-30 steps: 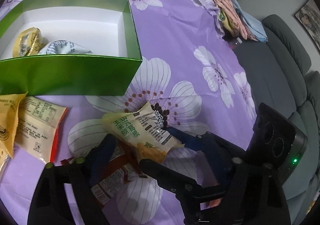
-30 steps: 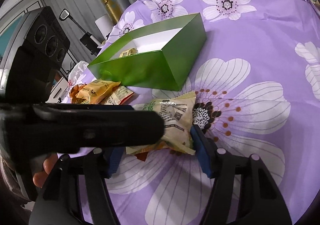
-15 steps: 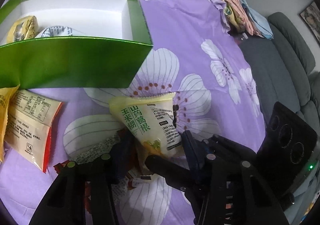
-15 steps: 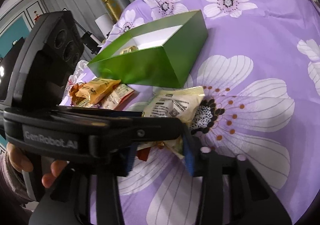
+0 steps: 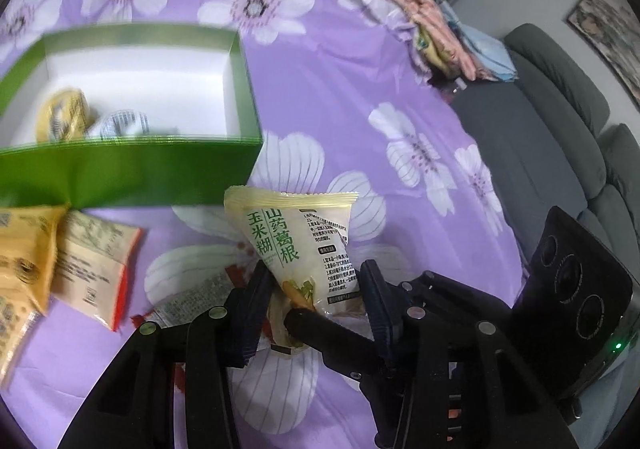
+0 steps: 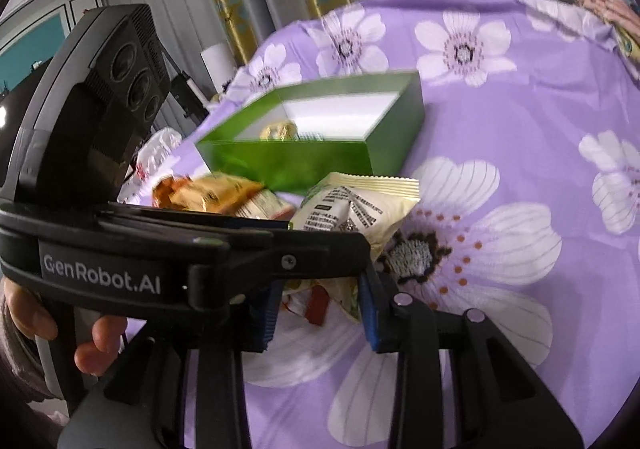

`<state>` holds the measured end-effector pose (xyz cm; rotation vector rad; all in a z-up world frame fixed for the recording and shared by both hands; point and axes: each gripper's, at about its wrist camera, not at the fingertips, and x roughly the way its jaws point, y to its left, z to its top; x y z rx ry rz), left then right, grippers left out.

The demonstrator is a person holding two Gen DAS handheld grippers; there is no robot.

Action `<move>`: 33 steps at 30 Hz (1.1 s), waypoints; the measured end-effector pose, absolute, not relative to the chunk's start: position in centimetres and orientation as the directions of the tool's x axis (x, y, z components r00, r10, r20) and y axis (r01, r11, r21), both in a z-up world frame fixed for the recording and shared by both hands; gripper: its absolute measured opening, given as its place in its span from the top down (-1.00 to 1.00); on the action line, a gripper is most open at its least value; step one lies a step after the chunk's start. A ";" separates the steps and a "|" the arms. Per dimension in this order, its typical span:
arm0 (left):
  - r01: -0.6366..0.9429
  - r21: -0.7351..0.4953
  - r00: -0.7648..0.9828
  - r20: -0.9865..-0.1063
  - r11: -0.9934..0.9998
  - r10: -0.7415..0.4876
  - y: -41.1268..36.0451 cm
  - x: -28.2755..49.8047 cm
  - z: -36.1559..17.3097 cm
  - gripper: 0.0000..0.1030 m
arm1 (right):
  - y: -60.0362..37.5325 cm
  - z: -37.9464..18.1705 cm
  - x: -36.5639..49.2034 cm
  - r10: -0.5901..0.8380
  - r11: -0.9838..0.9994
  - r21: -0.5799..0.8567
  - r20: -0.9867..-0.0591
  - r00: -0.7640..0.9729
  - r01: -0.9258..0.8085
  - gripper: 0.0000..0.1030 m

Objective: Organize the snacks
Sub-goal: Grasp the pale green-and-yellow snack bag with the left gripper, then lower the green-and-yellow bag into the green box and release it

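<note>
Left wrist view: the left tool (image 5: 310,295) has its pads clamped on the lower end of a cream snack packet (image 5: 298,239) with green print, which stands up between the pads, its crimped top edge pointing toward the green box (image 5: 132,169). The box sits open just beyond, with a yellow packet (image 5: 66,115) and a pale one (image 5: 122,125) already in its near left corner. More loose packets (image 5: 92,257) lie on the purple flowered cloth (image 5: 340,97) to the left, and a red-edged wrapper (image 5: 192,301) lies flat under the tool. A grey sofa (image 5: 560,137) stands past the cloth's edge.

Right wrist view: the right tool (image 6: 318,311) sits directly behind the left one, whose black body crosses the frame with a hand (image 6: 60,333) on its handle. The right tool's jaws are closing, and the bottom of the same cream packet (image 6: 356,209), together with a bit of red wrapper, lies between the blue pads; whether they press on it yet I cannot tell. Orange packets (image 6: 208,193) lie against the box's near wall (image 6: 280,165).

To do this step well, I would let one tool carry the packet, lift it clear of the red wrapper so nothing drags along, clear the near wall, and release over the empty right half of the box
</note>
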<state>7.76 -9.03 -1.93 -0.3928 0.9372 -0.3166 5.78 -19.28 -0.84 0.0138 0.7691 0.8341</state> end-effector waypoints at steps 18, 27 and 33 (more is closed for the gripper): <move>0.059 -0.401 0.692 -0.644 0.914 -0.327 -3.2 8.9 2.7 0.12 | -12.6 3.3 9.0 0.722 0.637 0.261 -0.530 0.444 -0.725 0.33; -0.031 -0.469 0.669 -0.666 0.883 -0.330 2.9 14.1 1.2 0.12 | -6.8 2.2 14.5 0.693 0.640 0.253 -0.599 0.402 -0.726 0.32; -0.067 -0.476 0.636 -0.697 0.877 -0.330 4.3 16.3 -0.7 0.12 | -4.6 0.5 16.6 0.650 0.660 0.246 -0.662 0.374 -0.710 0.28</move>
